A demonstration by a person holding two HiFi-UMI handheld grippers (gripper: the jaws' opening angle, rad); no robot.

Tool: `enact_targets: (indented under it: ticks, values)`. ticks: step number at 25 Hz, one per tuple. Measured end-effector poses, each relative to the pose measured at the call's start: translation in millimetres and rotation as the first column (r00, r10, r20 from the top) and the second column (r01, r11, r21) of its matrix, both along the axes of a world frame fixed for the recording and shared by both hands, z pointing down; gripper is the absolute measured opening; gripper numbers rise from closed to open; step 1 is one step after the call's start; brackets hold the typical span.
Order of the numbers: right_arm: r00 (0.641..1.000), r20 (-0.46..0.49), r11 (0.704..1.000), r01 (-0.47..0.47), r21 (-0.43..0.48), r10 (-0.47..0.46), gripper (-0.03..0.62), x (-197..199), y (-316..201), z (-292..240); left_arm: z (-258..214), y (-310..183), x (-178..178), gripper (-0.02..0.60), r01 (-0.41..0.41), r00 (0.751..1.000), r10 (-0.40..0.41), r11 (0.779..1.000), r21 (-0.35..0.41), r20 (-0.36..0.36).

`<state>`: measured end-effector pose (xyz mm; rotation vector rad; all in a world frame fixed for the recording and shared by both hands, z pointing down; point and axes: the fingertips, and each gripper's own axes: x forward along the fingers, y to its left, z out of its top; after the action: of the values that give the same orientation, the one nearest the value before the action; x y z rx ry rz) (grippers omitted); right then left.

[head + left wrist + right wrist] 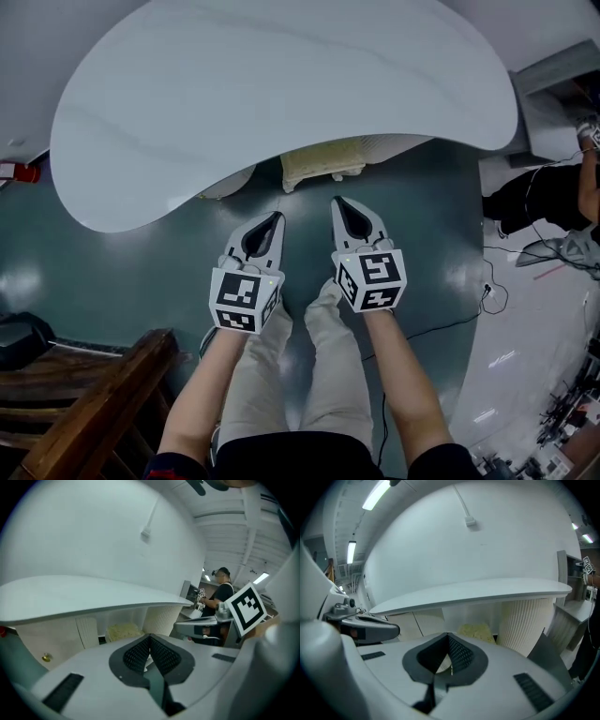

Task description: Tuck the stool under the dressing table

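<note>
The white dressing table (281, 84) spreads its curved top across the upper head view. The stool (321, 161), with a cream fuzzy seat, sits mostly hidden beneath the table's near edge. My left gripper (277, 218) and right gripper (339, 202) hover side by side just short of the stool, both shut and holding nothing. In the left gripper view the stool's seat (123, 631) shows under the tabletop (93, 595), beyond my shut left gripper (150, 637). The right gripper view has the seat (476, 631) beside a ribbed table leg (522, 625), ahead of my shut right gripper (449, 637).
A dark wooden piece of furniture (94, 412) stands at the lower left, beside a black object (19, 337). Cables (469, 319) trail over the floor on the right, near another person (553, 197). The wearer's legs (309, 375) stand below the grippers.
</note>
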<state>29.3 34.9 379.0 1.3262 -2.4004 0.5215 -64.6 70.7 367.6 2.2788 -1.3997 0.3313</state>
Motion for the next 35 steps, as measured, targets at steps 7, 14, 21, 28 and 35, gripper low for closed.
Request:
enact_targets:
  ticks: [7,14,21,28,35]
  values:
    - [1.000,0.029,0.999,-0.008,-0.031,0.009,0.012,-0.2,23.6,-50.0,-63.2,6.8,-6.5,0.011,0.043,0.996,-0.040,0.998,0.038,-0.083]
    - [0.999,0.031,0.999,-0.013,-0.029,0.014,0.012,3.1,44.8,-97.5,-103.5,21.2,-7.2,0.011,0.054,0.993,-0.050,0.998,0.031,-0.104]
    - [0.999,0.033,0.999,-0.032,-0.013,0.033,0.012,4.5,54.6,-147.3,-154.5,30.6,-9.0,0.011,0.015,0.987,-0.012,1.000,0.018,-0.161]
    - [1.000,0.023,0.998,-0.005,0.065,0.004,0.012,-20.8,55.7,-197.2,-204.4,38.0,-17.6,0.011,-0.083,0.981,0.087,0.996,0.031,-0.171]
    - [0.998,0.060,0.990,-0.022,0.136,0.014,0.012,-41.0,66.0,-235.8,-231.4,56.6,-26.1,0.012,-0.146,0.972,0.154,0.988,0.058,-0.175]
